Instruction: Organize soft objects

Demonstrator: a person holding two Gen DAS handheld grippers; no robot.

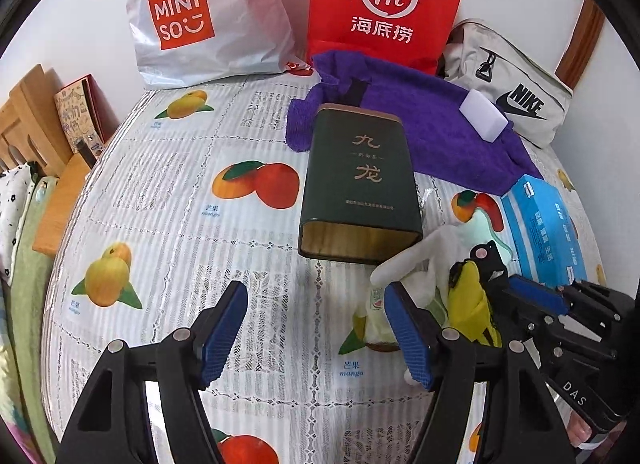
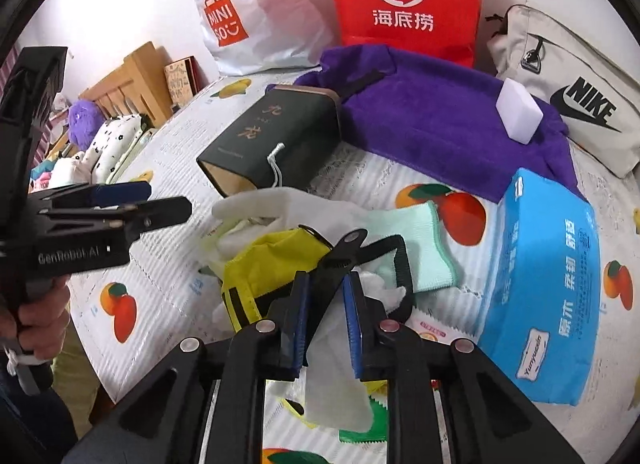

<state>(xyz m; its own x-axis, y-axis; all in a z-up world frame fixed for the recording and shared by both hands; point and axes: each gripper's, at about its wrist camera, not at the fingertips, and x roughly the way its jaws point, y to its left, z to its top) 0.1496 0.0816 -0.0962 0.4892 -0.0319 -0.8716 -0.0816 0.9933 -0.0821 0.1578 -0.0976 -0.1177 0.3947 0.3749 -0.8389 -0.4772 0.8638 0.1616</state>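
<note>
A yellow pouch (image 2: 276,260) with a black strap (image 2: 404,264) lies on a white glove (image 2: 272,200) with a mint cuff (image 2: 424,248). In the right wrist view my right gripper (image 2: 326,296) stands over this pile, its blue pads close together with the pouch's black strap between them. In the left wrist view my left gripper (image 1: 316,328) is open above bare tablecloth, its right finger beside the glove (image 1: 404,260) and pouch (image 1: 468,296). The right gripper (image 1: 504,276) shows at the right there. A purple towel (image 2: 440,116) carries a white sponge (image 2: 520,112).
A dark green tin (image 1: 360,180) lies on its side mid-table. A blue tissue pack (image 2: 548,284) sits right of the pile. A Nike bag (image 2: 580,100), a red bag (image 2: 404,0) and a Miniso bag (image 1: 192,20) stand at the back. A hand (image 2: 40,312) holds the left gripper.
</note>
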